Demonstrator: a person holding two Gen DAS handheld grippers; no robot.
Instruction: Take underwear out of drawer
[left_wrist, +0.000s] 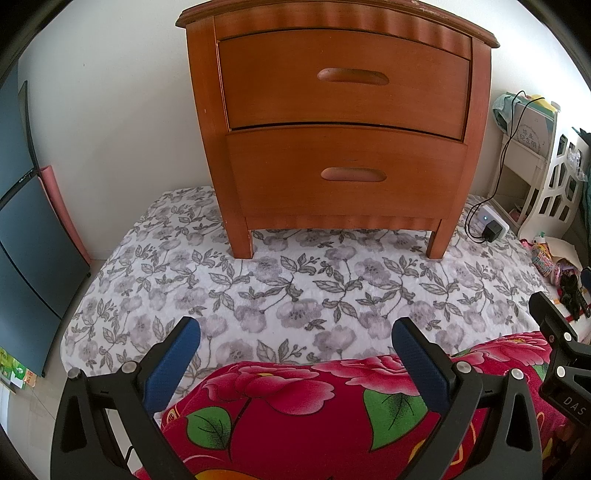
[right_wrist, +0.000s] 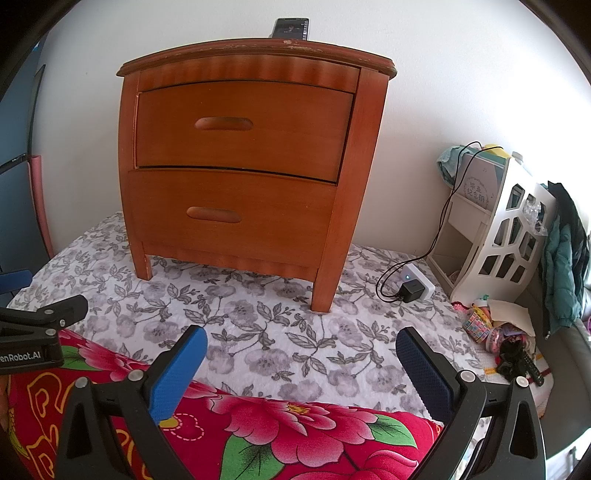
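Left wrist view: both drawers of orange-brown wooden nightstand (left_wrist: 343, 125) closed, ahead of jaws; left gripper (left_wrist: 295, 343) and right gripper (right_wrist: 301, 350) wide open, empty, poised to pull handle.

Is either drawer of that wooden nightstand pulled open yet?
No, the top drawer and bottom drawer both sit closed in the nightstand.

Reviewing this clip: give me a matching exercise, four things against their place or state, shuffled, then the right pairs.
Things:
1. top drawer
2. phone
3. black charger
4. left hand-held gripper

Place or state:
A. open, holding nothing
B. on top of the nightstand
C. shut
D. plugged into the white power strip, right of the nightstand

Pairs: 1-C, 2-B, 3-D, 4-A
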